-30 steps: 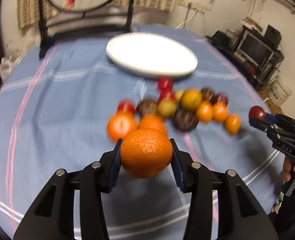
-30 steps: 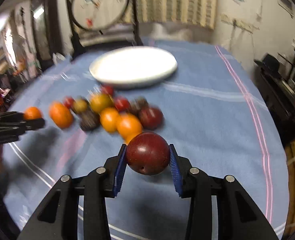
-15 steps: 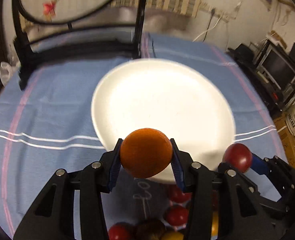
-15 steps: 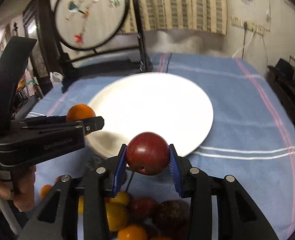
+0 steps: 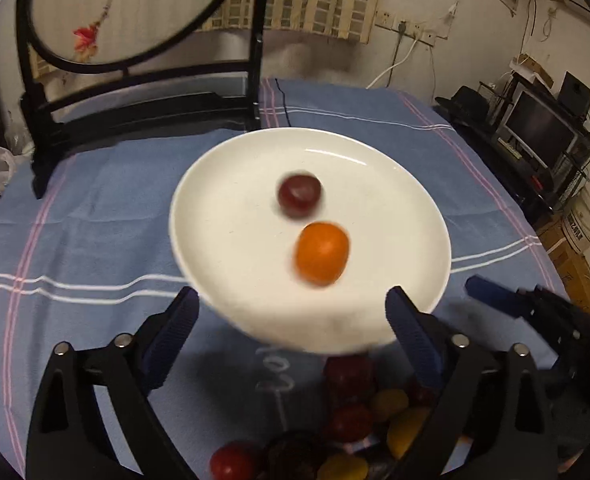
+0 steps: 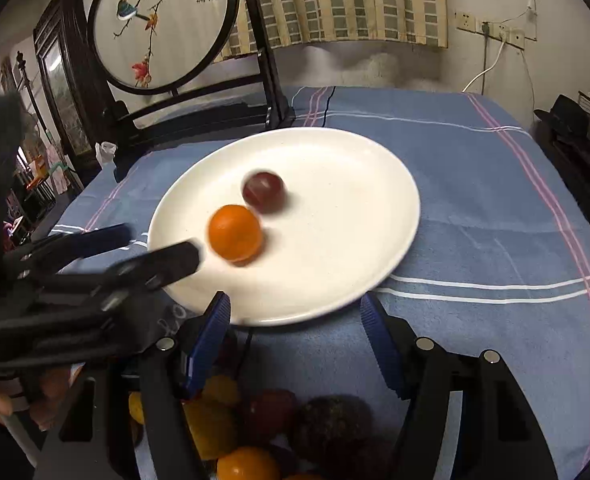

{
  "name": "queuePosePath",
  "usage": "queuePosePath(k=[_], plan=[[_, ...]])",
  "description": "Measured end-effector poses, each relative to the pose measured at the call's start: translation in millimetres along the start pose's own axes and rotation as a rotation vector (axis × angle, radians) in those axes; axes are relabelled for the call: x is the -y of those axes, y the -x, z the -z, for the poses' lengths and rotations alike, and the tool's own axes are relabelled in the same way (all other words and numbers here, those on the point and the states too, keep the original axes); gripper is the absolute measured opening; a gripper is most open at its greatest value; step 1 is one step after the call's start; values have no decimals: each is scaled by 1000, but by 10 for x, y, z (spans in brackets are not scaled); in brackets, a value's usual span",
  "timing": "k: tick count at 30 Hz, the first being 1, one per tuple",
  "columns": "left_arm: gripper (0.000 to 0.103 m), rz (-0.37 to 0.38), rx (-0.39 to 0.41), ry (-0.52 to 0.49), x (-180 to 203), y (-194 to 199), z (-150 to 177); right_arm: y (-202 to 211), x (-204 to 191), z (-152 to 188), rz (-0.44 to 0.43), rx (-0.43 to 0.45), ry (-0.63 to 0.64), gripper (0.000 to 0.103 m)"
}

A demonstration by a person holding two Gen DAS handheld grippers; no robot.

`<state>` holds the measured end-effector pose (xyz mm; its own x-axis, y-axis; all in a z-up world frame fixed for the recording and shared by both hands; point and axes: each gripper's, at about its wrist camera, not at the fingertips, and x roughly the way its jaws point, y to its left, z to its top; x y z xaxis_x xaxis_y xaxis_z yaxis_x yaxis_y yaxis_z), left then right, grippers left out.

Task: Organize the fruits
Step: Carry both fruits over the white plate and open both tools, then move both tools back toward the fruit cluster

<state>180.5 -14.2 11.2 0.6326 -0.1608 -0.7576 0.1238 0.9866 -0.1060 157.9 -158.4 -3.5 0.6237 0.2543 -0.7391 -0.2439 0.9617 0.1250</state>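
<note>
A white plate (image 5: 231, 240) (image 6: 355, 240) sits on the blue cloth. An orange (image 5: 321, 253) (image 6: 235, 233) and a dark red plum (image 5: 299, 194) (image 6: 263, 192) lie on it, both motion-blurred. My left gripper (image 5: 291, 318) is open and empty at the plate's near rim; it also shows in the right wrist view (image 6: 155, 248). My right gripper (image 6: 295, 326) is open and empty at the near rim; one of its blue fingers (image 5: 491, 294) shows in the left wrist view. A pile of loose fruits (image 5: 347, 432) (image 6: 255, 432) lies below both grippers.
A black wooden stand with a round embroidered screen (image 6: 163, 28) stands behind the plate at the table's far left. The blue striped tablecloth (image 6: 495, 220) extends to the right. A shelf with a monitor (image 5: 539, 128) stands beyond the right table edge.
Both grippers opened and let go of their fruit. The orange and the plum dropped onto the plate and are still moving.
</note>
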Motion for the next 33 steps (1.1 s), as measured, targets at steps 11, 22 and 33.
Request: queuePosePath(k=[11,22,33], plan=[[94,-35,35,129,-582,546,597,472,-29,381,6,75,49,76],[94,0,15,159,-748,577,831,803,44,1098,76,-2,90,76],[94,13,20,129,-740,633,912,532,94,1170,85,-129,62,37]])
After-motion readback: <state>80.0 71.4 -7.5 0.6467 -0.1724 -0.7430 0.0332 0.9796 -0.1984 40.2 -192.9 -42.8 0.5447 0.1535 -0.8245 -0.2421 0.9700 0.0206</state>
